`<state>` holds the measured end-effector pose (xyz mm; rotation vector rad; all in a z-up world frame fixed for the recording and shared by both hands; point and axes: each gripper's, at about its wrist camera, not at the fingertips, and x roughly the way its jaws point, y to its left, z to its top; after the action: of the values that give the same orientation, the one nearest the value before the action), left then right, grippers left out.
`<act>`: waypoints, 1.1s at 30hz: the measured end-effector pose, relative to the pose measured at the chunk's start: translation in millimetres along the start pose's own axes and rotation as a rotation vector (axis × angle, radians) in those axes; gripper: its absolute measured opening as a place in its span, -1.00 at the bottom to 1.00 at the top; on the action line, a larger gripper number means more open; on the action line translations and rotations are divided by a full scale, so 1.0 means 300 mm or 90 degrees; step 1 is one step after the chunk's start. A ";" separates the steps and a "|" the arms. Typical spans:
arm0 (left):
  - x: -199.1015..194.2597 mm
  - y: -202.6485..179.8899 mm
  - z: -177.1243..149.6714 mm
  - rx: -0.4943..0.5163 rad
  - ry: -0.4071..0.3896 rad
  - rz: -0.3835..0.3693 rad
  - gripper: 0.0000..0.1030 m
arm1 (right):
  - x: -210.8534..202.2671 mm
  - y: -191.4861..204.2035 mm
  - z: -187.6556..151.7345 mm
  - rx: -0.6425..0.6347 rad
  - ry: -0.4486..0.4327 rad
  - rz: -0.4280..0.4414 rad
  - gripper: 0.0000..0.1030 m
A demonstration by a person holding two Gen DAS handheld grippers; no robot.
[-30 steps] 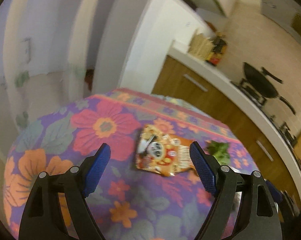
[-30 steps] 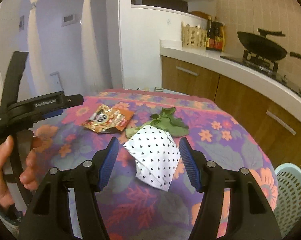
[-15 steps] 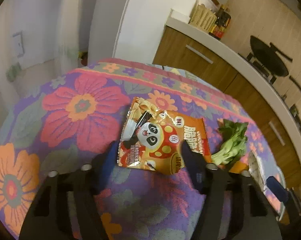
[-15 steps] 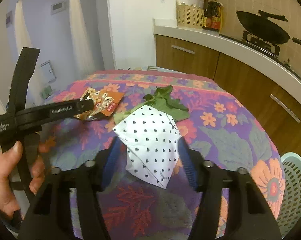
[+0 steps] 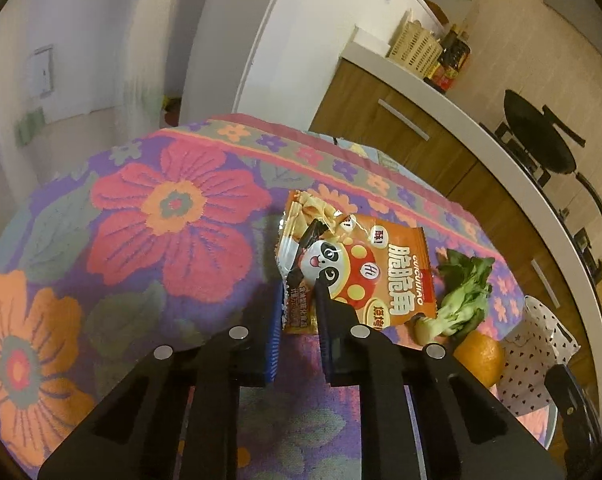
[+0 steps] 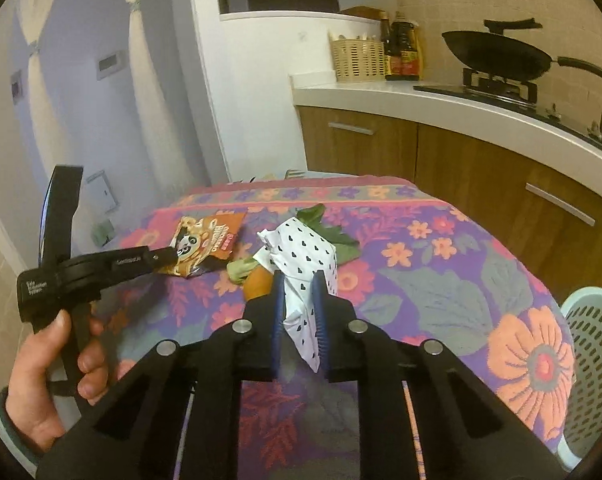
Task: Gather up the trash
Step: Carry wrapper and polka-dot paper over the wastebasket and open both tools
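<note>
Left gripper (image 5: 299, 300) has just been closing and now pinches the near short edge of the snack wrapper (image 5: 365, 268), pads on the foil; right gripper (image 6: 299, 300) has just been closing too and now clamps the near corner of the heart-print paper bag (image 6: 305, 264), paper crumpled between the blue pads.

Both pieces of trash lie on the floral tablecloth (image 5: 173, 216), straight ahead of their grippers; wrapper's long axis runs away from the left gripper and to the right, toward the leafy greens (image 5: 461, 296); bag's long axis runs away from the right gripper, its far end over the greens; an orange (image 6: 257, 284) sits just left of the bag, touching or nearly so, can't tell.

Key relation: the perforated basket (image 6: 589, 364) is off the table edge at lower right in the right wrist view, so the right hand looks nearer to it; the left would have to cross the table.

Both grippers tilt down at the table; the person's left hand (image 6: 57, 376) wraps the gripper handle low at the left.

Likely next: lift, carry to basket.
</note>
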<state>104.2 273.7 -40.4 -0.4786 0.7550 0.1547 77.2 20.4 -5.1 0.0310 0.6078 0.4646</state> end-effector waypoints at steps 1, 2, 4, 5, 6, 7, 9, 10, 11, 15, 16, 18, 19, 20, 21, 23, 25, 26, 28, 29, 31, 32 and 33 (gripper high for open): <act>-0.002 0.001 0.000 -0.002 -0.002 -0.002 -0.73 | -0.001 -0.005 0.002 0.004 -0.001 0.000 -0.78; -0.005 0.001 -0.001 -0.004 -0.005 -0.004 -0.73 | -0.002 -0.005 0.003 0.005 -0.002 -0.002 -0.78; -0.011 0.003 -0.001 -0.008 -0.012 -0.007 -0.74 | -0.006 -0.003 0.002 0.002 -0.005 -0.005 -0.79; -0.023 0.007 -0.002 -0.011 -0.024 -0.017 -0.74 | -0.008 -0.003 0.002 0.000 -0.009 -0.007 -0.81; -0.033 0.009 -0.004 -0.013 -0.033 -0.026 -0.75 | -0.011 -0.001 0.002 -0.001 -0.013 -0.008 -0.82; -0.043 0.010 -0.006 -0.013 -0.041 -0.031 -0.75 | -0.014 0.000 0.002 -0.002 -0.016 -0.008 -0.82; -0.066 0.007 -0.008 -0.012 -0.056 -0.040 -0.75 | -0.021 -0.003 0.004 0.001 -0.022 -0.005 -0.83; -0.076 0.005 -0.009 -0.012 -0.062 -0.045 -0.75 | -0.025 -0.008 0.005 0.004 -0.026 -0.003 -0.83; -0.091 0.000 -0.011 -0.012 -0.069 -0.054 -0.75 | -0.035 -0.008 0.001 0.007 -0.029 -0.001 -0.83; -0.157 -0.041 -0.009 0.006 -0.099 -0.078 -0.75 | -0.053 -0.039 0.005 0.033 -0.043 0.011 -0.88; -0.169 -0.052 -0.008 0.010 -0.103 -0.083 -0.75 | -0.057 -0.048 0.008 0.038 -0.047 0.015 -0.88; -0.199 -0.092 -0.009 0.026 -0.112 -0.099 -0.75 | -0.072 -0.065 0.009 0.050 -0.057 0.017 -0.88; -0.210 -0.114 -0.009 0.037 -0.115 -0.104 -0.75 | -0.076 -0.070 0.009 0.054 -0.058 0.020 -0.88; -0.217 -0.126 -0.012 0.043 -0.117 -0.105 -0.75 | -0.081 -0.076 0.008 0.057 -0.059 0.021 -0.88; -0.226 -0.144 -0.014 0.050 -0.120 -0.109 -0.75 | -0.089 -0.081 0.007 0.059 -0.061 0.021 -0.88; -0.241 -0.176 -0.019 0.061 -0.124 -0.119 -0.75 | -0.113 -0.092 0.003 0.061 -0.069 0.020 -0.89; -0.254 -0.206 -0.025 0.069 -0.127 -0.129 -0.75 | -0.144 -0.108 -0.003 0.063 -0.080 0.016 -0.89; -0.259 -0.226 -0.029 0.074 -0.127 -0.136 -0.75 | -0.158 -0.117 -0.006 0.065 -0.085 0.016 -0.89; -0.266 -0.263 -0.037 0.086 -0.126 -0.146 -0.76 | -0.193 -0.141 -0.009 0.072 -0.095 0.011 -0.89; -0.267 -0.284 -0.042 0.094 -0.125 -0.150 -0.77 | -0.212 -0.159 -0.011 0.078 -0.102 0.007 -0.89; -0.262 -0.321 -0.051 0.105 -0.121 -0.154 -0.82 | -0.241 -0.191 -0.017 0.089 -0.109 0.005 -0.89; -0.253 -0.339 -0.056 0.110 -0.115 -0.157 -0.86 | -0.253 -0.206 -0.020 0.094 -0.112 0.001 -0.89; -0.248 -0.351 -0.061 0.111 -0.112 -0.159 -0.87 | -0.268 -0.225 -0.025 0.099 -0.116 -0.004 -0.89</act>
<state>70.9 174.8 37.6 -0.3834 0.5260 -0.1016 42.7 -75.3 21.3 0.2169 0.4631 0.4029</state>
